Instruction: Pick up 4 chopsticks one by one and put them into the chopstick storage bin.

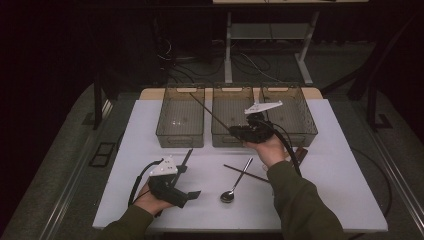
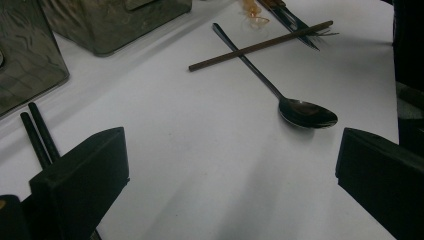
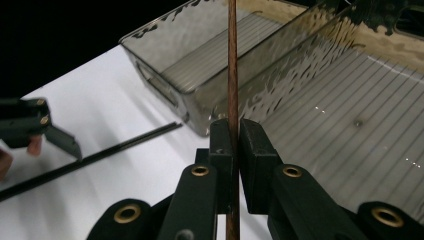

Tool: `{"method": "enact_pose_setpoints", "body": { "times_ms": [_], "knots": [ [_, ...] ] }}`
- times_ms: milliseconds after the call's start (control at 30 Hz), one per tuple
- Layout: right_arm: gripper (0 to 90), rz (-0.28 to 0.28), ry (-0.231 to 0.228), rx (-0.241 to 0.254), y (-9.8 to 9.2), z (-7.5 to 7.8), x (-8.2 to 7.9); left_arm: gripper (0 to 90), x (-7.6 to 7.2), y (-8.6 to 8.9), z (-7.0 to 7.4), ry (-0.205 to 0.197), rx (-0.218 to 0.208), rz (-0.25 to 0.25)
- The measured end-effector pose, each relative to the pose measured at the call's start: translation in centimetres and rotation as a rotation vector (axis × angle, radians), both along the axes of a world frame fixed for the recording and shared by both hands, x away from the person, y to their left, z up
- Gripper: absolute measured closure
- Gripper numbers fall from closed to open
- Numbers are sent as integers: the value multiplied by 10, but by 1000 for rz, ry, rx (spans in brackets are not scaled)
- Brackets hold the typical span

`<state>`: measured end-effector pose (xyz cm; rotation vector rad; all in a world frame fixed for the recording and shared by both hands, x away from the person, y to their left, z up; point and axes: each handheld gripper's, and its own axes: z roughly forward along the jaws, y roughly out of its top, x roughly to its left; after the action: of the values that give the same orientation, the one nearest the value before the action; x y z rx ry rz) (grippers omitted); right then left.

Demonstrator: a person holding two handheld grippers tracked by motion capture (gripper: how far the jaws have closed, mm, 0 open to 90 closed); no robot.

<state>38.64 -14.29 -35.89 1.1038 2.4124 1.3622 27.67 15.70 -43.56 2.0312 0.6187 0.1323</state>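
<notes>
Right gripper (image 1: 239,131) is clamped on a brown chopstick (image 1: 212,113); in the right gripper view the stick (image 3: 232,75) runs straight up between the closed jaws. In the high view the stick slants from the gripper up and left, over the middle bin (image 1: 231,134) toward the left bin (image 1: 181,139). A third bin (image 1: 295,132) stands to the right.

Left gripper (image 1: 192,192) rests low on the white table (image 1: 320,200), jaws spread wide with nothing between them. Ahead of it lie a spoon (image 2: 300,111) and a second brown chopstick (image 2: 260,45) crossing over its handle. A black chopstick pair (image 2: 37,132) lies just beside the left jaw.
</notes>
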Motion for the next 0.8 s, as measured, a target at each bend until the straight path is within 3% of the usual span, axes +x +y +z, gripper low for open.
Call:
{"method": "enact_pose_setpoints", "body": {
  "times_ms": [533,800],
  "knots": [
    [845,-91,14,-35,37,12,34,0,0,-1,0,1,-7,-6],
    [845,-123,14,-72,54,16,51,0,0,-2,-1,-6,22,-7]
  ]
}}
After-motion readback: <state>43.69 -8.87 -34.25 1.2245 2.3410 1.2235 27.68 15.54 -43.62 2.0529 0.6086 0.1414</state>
